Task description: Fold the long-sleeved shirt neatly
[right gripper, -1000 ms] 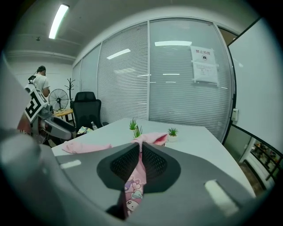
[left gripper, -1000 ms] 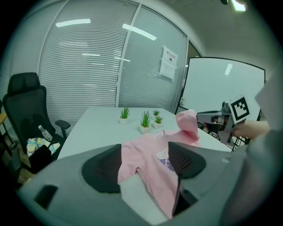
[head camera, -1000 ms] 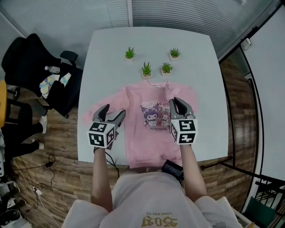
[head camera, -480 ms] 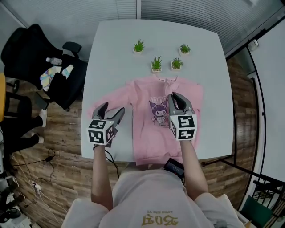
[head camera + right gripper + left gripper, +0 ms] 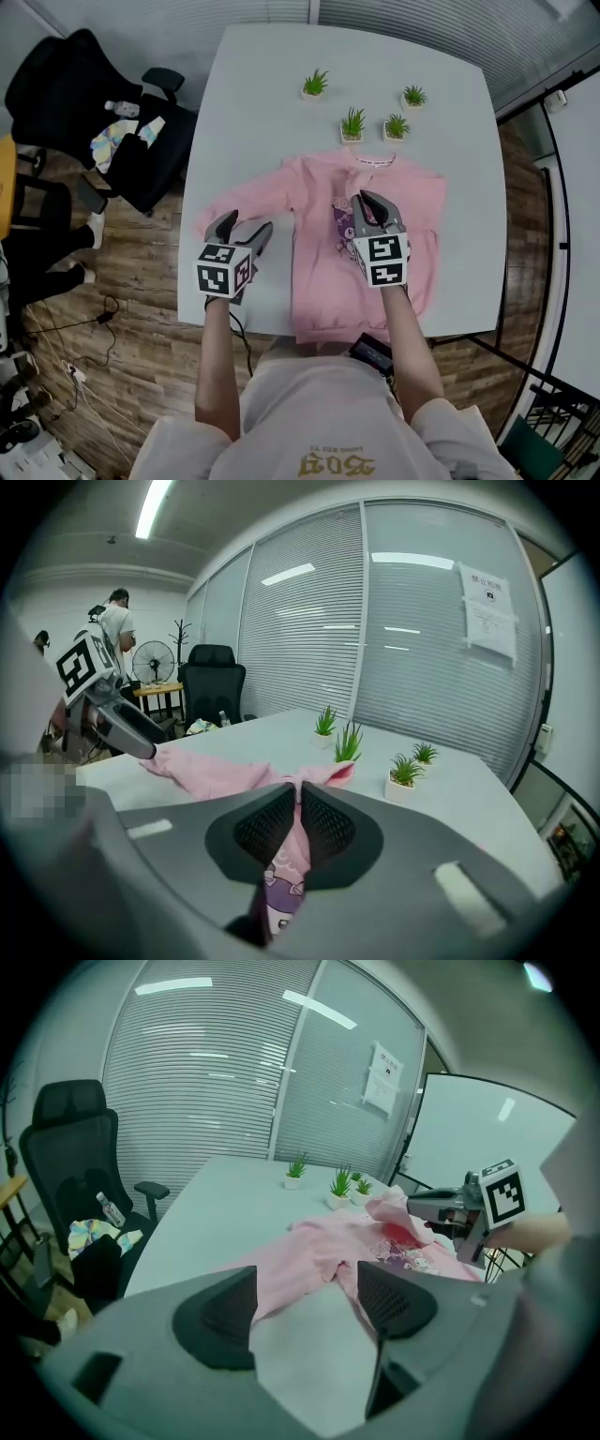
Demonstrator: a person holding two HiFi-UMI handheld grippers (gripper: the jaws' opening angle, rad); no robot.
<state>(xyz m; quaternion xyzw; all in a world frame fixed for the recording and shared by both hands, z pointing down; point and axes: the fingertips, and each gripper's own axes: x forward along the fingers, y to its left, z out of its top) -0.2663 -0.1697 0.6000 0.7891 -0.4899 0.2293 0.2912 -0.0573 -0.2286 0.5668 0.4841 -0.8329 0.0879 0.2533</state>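
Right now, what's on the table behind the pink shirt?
Four small potted plants stand on the white table just past the collar of the shirt. Nothing else shows there. The right tongs, shut on a fold, cover part of its print.

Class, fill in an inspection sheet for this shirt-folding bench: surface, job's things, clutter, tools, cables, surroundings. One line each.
Surface: white table, shirt towards its near edge.
Job's things: pink long-sleeved shirt, print up, one sleeve spread toward the left tool.
Clutter: four small potted plants beyond the collar.
Tools: left tool open, empty, above the table beside that sleeve; right tool shut on a pinch of the shirt's front.
Cables: black cable on the wood floor left of the table.
Surroundings: black office chair with a bottle on it.
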